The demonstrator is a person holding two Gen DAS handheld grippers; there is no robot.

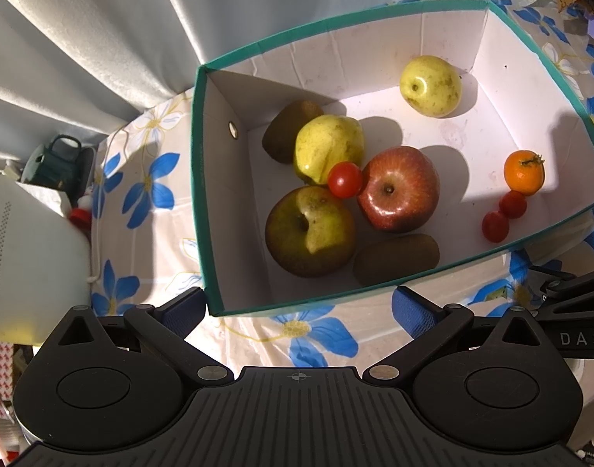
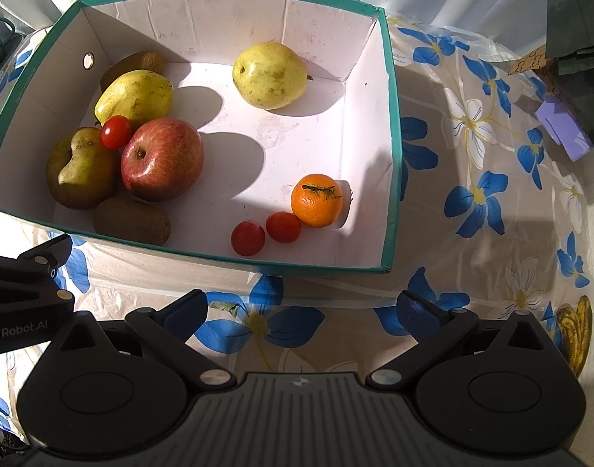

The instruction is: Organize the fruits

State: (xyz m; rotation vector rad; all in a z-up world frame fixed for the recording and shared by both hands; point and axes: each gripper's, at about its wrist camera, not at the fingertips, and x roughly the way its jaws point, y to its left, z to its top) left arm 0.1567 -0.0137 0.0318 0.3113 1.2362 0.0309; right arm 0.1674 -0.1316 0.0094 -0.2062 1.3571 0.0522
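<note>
1. Left wrist view: your left gripper [image 1: 297, 307] is spread wide and holds nothing, its blue pads just short of the teal-rimmed box [image 1: 375, 19]. "DAS" reads on the black arm at the right edge.
2. Inside the box lie a red apple [image 1: 398, 188], a cherry tomato [image 1: 344, 179] touching it, three pears, two kiwis, a mandarin [image 1: 524, 172] and two more tomatoes by the near wall. The floor's middle is bare.
3. Right wrist view: your right gripper [image 2: 303, 309] is likewise wide open and empty, over the flowered tablecloth [image 2: 472, 194]. "enRobot.AI" reads on the other gripper's body at left.
4. A banana [image 2: 575, 329] lies outside the box at the right edge; open cloth lies right of the box.
</note>
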